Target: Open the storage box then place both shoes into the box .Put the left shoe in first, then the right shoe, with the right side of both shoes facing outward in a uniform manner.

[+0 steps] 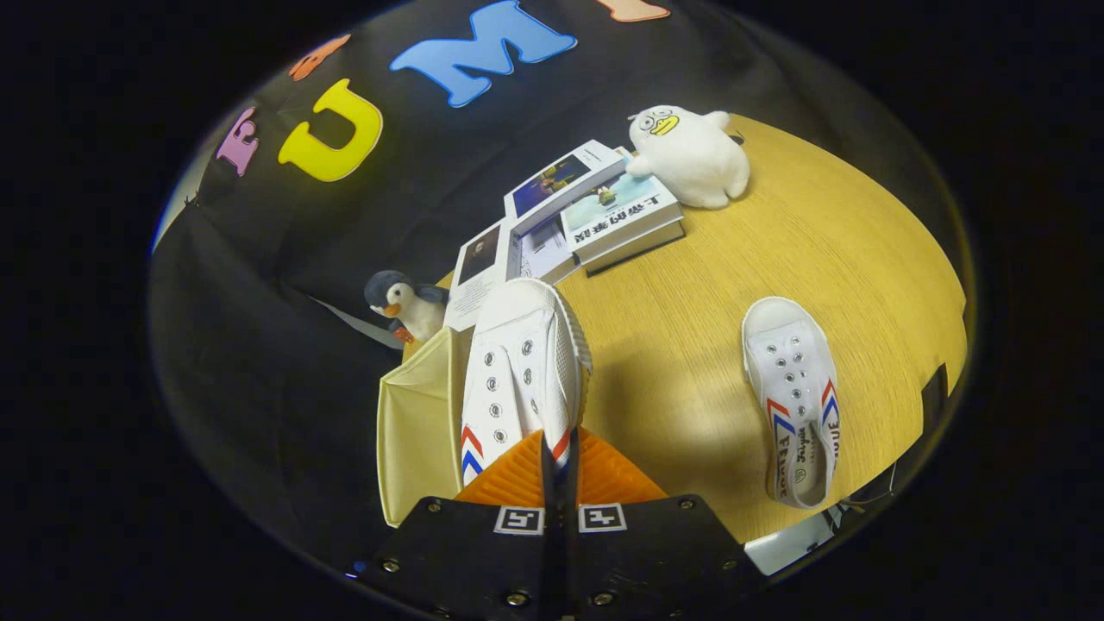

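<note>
Claw (559, 470) closed tight on the side wall of a white canvas shoe (522, 371), held lifted with toe pointing away, over the open cream storage box (418, 431) at the desk (690, 345) edge. Second white shoe (798, 405) lies flat on the desk, well apart from the first. Beyond: penguin toy (405, 306) by the box, stacked books (578, 216), white duck plush (690, 155) at the far edge.

Gripper (559, 461) fingers closed tight on the side of a white shoe (517, 371) held over an open cream storage box (418, 431) at the table (690, 345) edge, second white shoe (798, 405) lying apart on the table, books (595, 216) and white plush duck (690, 155) beyond, toy penguin (405, 306) beside the box
</note>
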Action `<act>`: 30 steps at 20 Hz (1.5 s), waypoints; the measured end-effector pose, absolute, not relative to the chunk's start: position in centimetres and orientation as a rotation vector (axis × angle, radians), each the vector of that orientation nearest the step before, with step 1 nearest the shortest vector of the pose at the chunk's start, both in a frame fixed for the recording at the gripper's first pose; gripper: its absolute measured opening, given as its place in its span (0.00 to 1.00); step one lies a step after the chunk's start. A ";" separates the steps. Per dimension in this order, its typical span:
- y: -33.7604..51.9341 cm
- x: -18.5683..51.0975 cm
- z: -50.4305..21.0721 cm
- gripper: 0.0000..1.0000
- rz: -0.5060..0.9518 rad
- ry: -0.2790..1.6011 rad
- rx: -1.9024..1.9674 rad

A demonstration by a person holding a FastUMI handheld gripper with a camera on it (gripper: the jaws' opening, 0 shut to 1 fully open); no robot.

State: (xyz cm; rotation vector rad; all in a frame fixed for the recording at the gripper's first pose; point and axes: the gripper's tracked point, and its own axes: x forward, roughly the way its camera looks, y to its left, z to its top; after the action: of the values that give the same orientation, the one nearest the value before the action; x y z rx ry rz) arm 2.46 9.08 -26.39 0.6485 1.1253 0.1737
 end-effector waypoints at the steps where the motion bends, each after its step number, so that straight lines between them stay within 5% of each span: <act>1: 9.7 2.8 -25.7 0.00 0.178 1.118 0.653; 11: 18.1 4.1 -23.8 0.00 0.271 1.122 0.605; 30: 28.8 1.6 -31.9 0.00 0.263 1.252 0.424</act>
State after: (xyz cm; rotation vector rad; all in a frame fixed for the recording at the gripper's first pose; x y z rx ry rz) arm 1.65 28.82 -31.89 0.4244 1.2521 0.2628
